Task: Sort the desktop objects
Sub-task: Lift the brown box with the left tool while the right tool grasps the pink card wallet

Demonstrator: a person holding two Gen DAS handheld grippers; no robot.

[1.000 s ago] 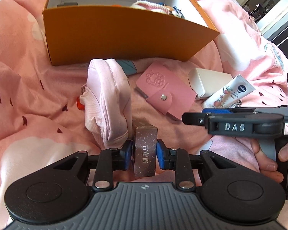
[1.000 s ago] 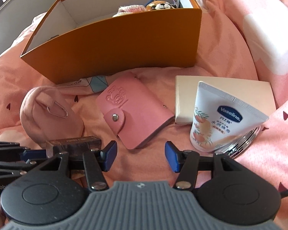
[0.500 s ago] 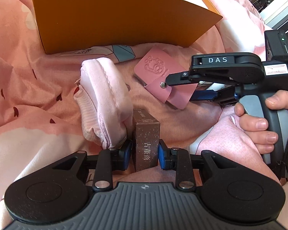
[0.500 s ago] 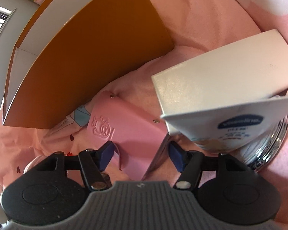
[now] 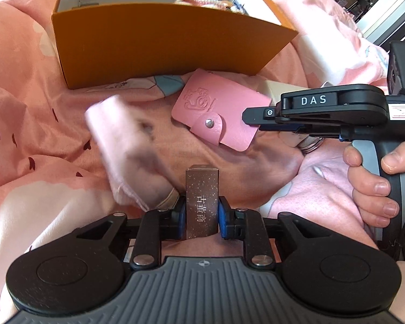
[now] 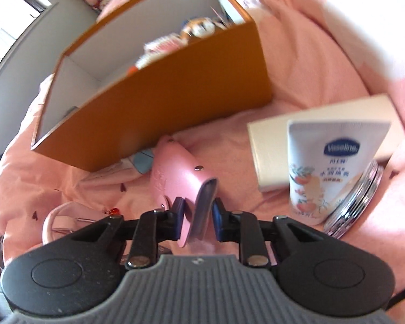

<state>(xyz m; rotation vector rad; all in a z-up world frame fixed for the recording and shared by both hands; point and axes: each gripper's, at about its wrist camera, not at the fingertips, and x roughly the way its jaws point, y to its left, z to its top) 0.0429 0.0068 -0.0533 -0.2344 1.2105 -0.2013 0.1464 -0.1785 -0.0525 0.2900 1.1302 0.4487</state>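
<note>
Ahead of the right hand-held gripper point(image 6: 197, 217) stands the open box point(image 6: 159, 113) on the bed point(image 6: 310, 62); the tube point(image 6: 324, 167) leans rightward, seemingly against a flat case point(image 6: 270, 145).

Bright daylight is flooding the pink bedding point(image 5: 27, 140), casting soft shadows in its folds. A pale pouch point(image 5: 127, 151) is smearing with motion blur; the right wrist view is blurring throughout. Fisheye distortion is bending edges.

The pink pouch point(image 5: 127, 151) at nine o'clock smears with motion blur. The box point(image 6: 154, 102) hides most of its contents, and the tube point(image 6: 329, 172) covers the tin point(image 6: 356, 199) behind.
</note>
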